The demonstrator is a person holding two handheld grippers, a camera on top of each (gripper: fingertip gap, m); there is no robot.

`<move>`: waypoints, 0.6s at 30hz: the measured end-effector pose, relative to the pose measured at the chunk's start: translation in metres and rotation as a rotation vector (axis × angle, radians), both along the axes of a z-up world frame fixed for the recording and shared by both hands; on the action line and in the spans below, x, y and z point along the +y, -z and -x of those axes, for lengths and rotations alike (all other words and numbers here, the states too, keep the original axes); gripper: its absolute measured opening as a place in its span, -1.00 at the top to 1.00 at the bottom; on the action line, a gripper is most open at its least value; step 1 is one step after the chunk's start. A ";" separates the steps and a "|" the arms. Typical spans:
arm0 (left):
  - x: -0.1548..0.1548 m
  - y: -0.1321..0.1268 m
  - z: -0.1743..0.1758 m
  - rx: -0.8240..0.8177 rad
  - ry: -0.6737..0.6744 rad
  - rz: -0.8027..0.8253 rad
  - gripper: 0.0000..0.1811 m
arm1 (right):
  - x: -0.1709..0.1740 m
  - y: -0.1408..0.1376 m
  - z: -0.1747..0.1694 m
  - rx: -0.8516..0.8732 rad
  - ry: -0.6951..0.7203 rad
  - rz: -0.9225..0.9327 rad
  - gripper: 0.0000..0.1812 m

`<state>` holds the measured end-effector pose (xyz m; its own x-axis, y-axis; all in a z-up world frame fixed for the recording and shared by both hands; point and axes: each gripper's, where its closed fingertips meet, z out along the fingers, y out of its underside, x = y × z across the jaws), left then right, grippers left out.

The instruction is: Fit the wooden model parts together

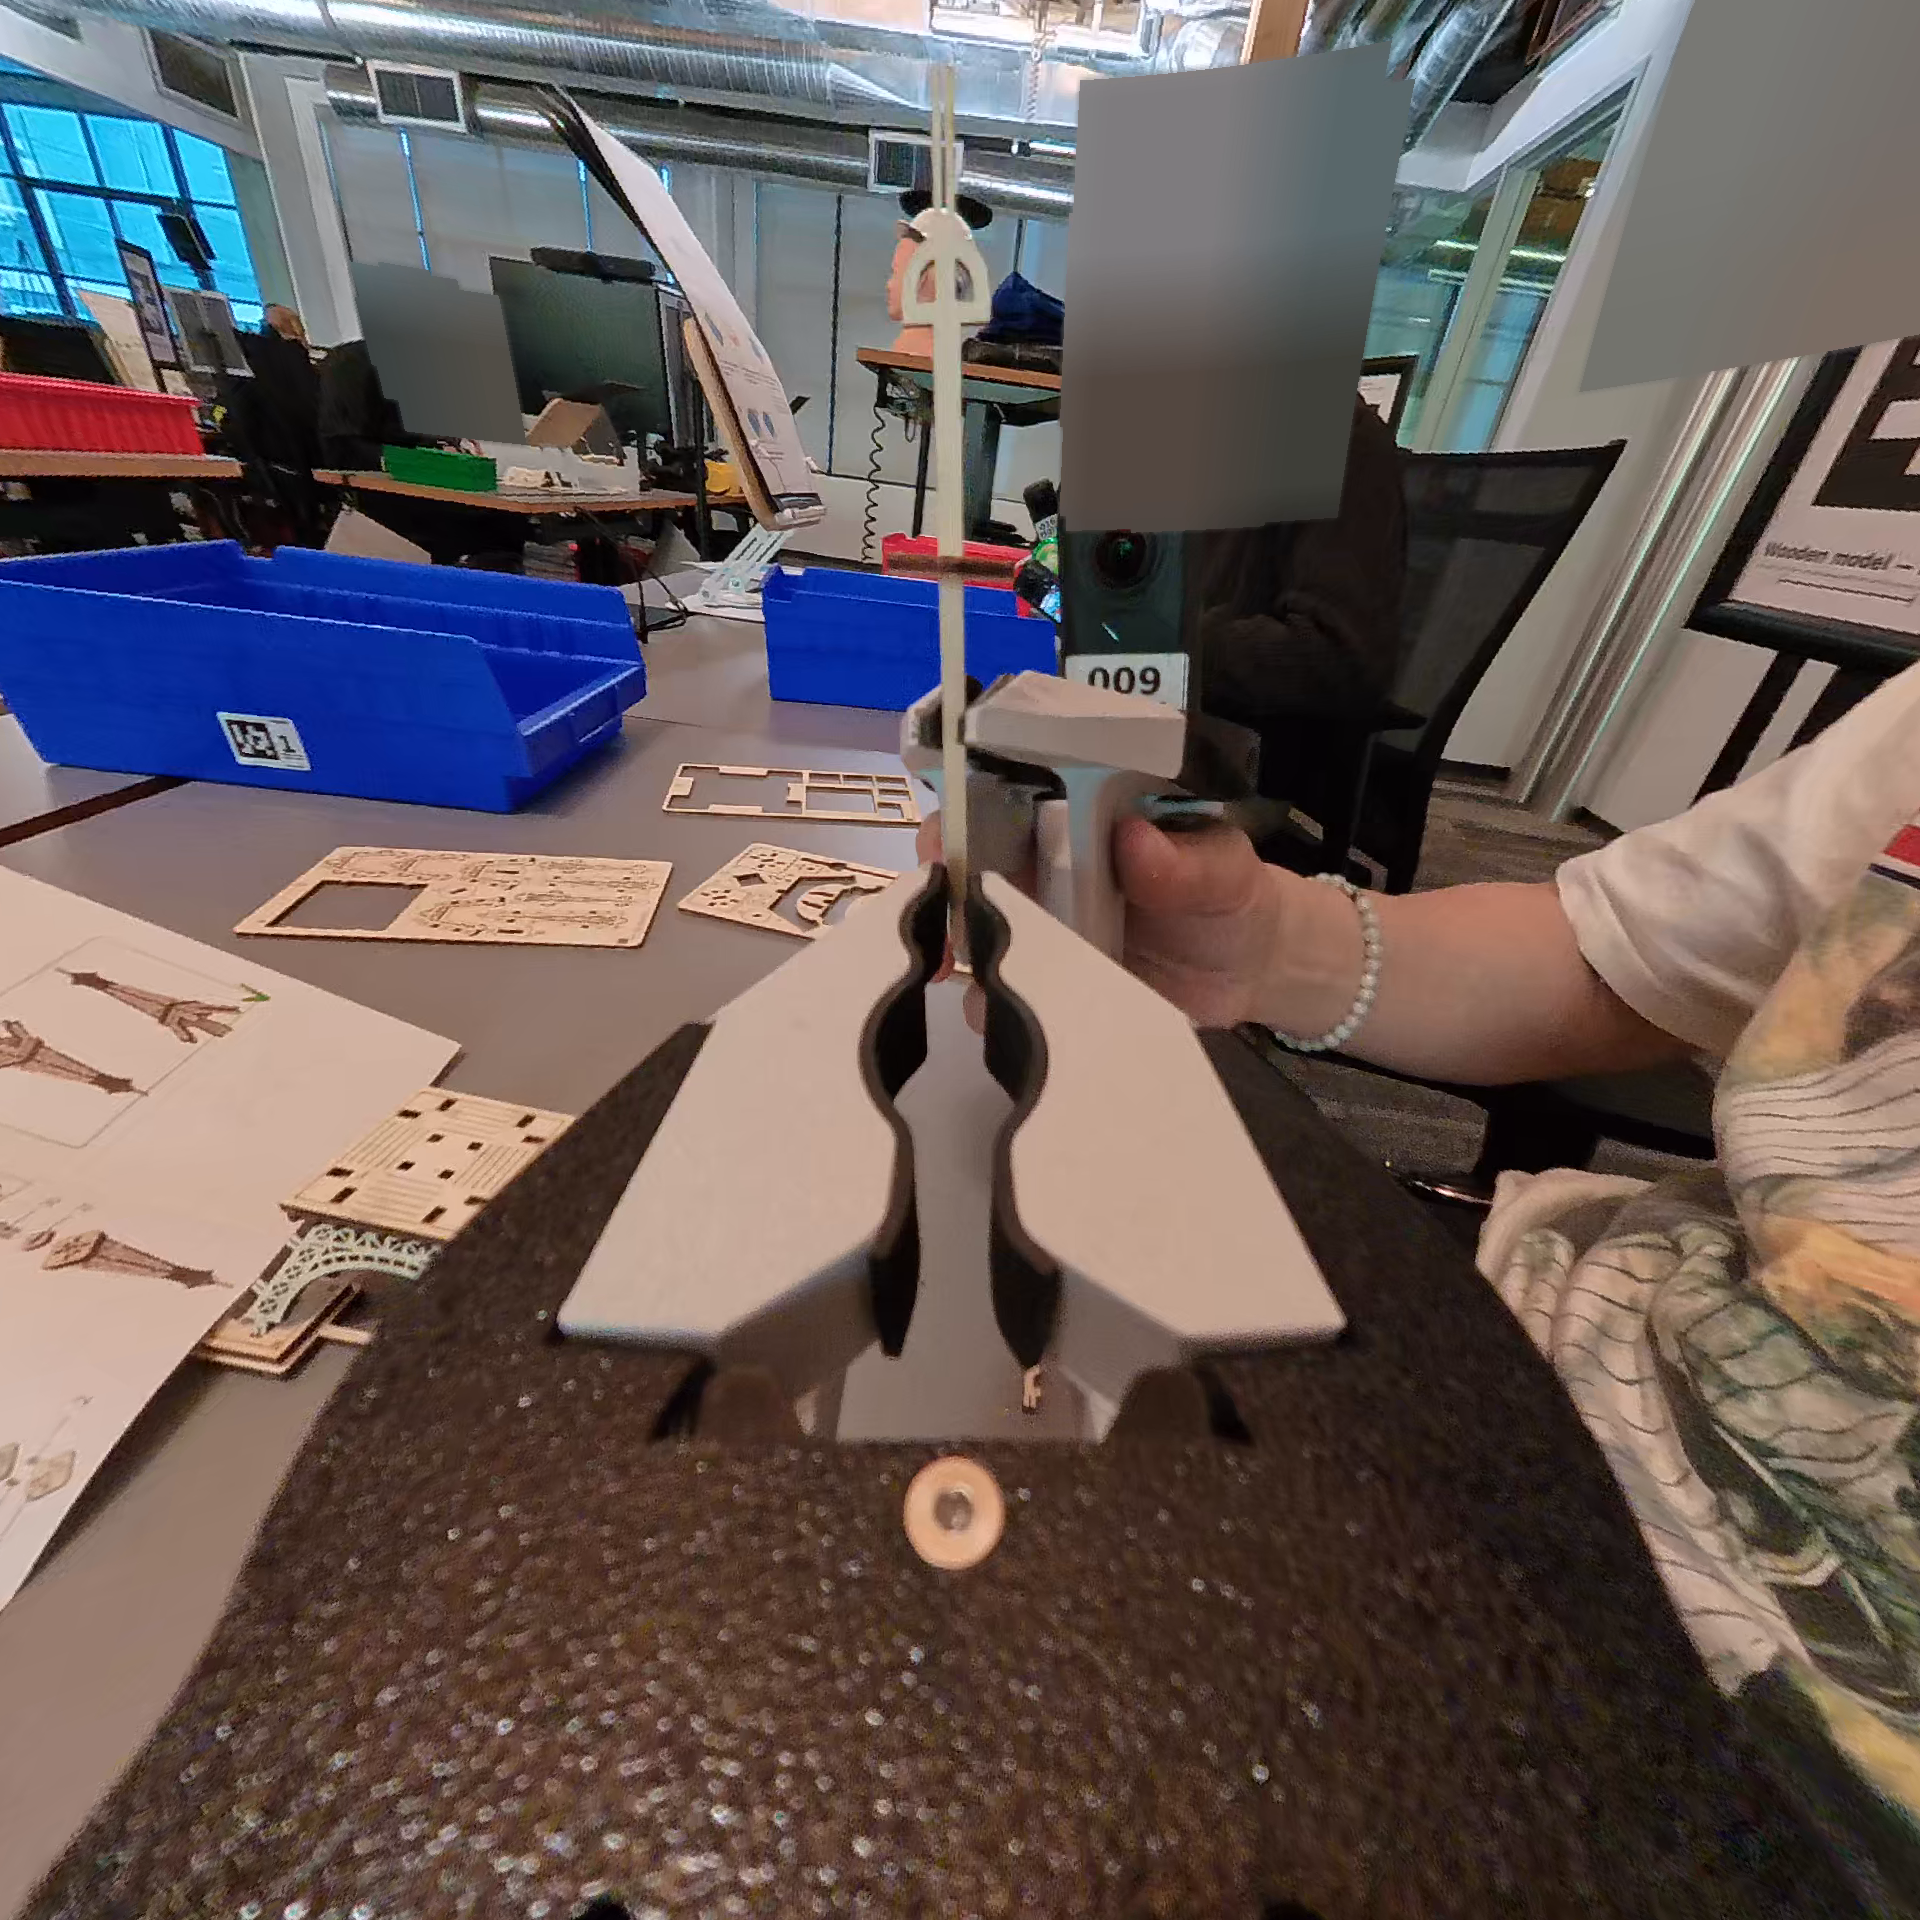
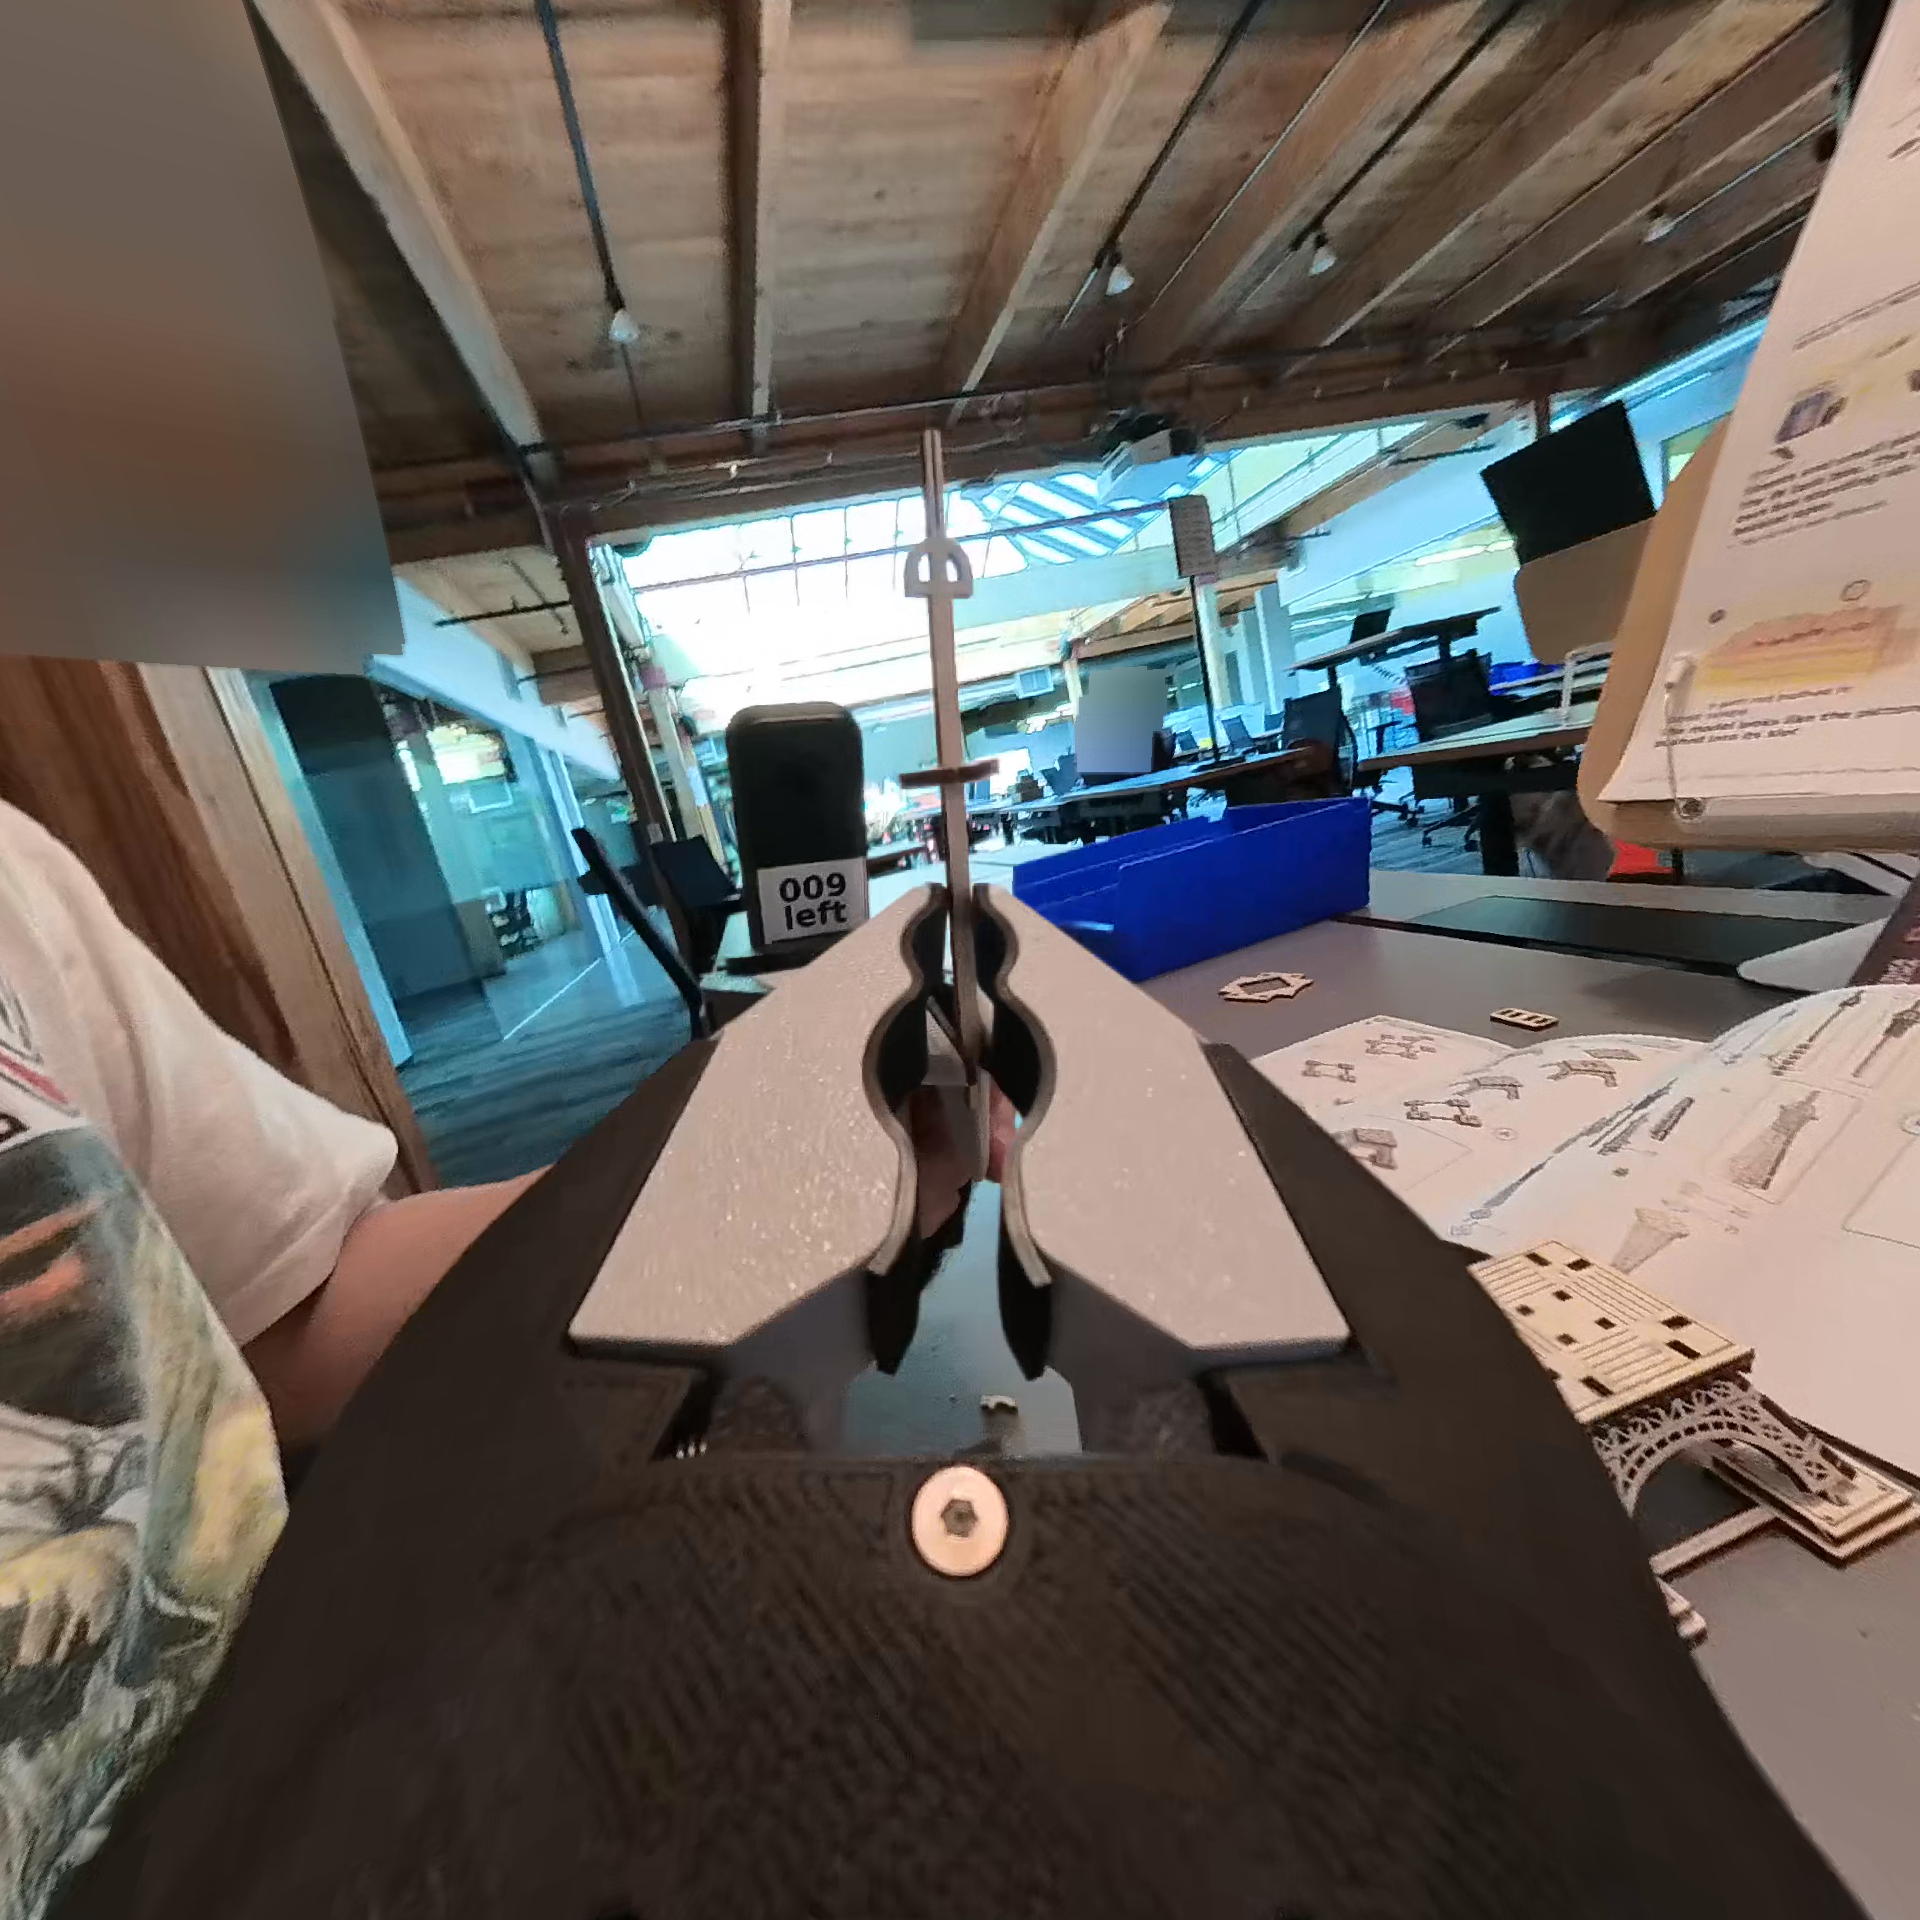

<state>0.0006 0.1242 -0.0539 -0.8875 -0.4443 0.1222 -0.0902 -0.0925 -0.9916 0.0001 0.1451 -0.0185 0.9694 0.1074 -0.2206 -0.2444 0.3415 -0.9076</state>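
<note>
Centre of both views: a thin wooden spire (image 1: 948, 520) stands upright, its long axis vertical, held edge-on to each camera. The left gripper (image 1: 954, 914) is nearly closed, its fingertips pinching the spire's lower end. The right gripper (image 2: 961, 914) is likewise nearly closed on the same strip, slightly higher up the shaft as the left wrist view shows it. Both grip from opposite sides, so neither hand is nearer. A small dark cross-piece (image 1: 945, 564) sits across the spire above the grips, below a pale arched piece (image 1: 943, 272). At lower left of the left view, on the tabletop (image 1: 582, 997), lies the latticed tower base (image 1: 343, 1262), well apart from the spire and below it. Judgement: the spire's lower end must travel down toward that base, axis kept vertical.
</note>
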 end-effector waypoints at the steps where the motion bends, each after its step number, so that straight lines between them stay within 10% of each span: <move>1: 0.000 0.001 0.001 0.002 0.011 0.000 1.00 | 0.000 0.001 0.001 -0.015 -0.005 0.017 0.99; 18: 0.026 -0.009 -0.004 -0.032 -0.038 0.033 0.90 | 0.013 0.021 -0.006 0.047 0.044 0.106 0.99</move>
<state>0.0044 0.1499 -0.0451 -0.8740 -0.4736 0.1091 -0.0541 -0.1282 -0.9903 0.0058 0.1585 -0.0393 0.9610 0.0384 -0.2738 -0.2743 0.2558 -0.9270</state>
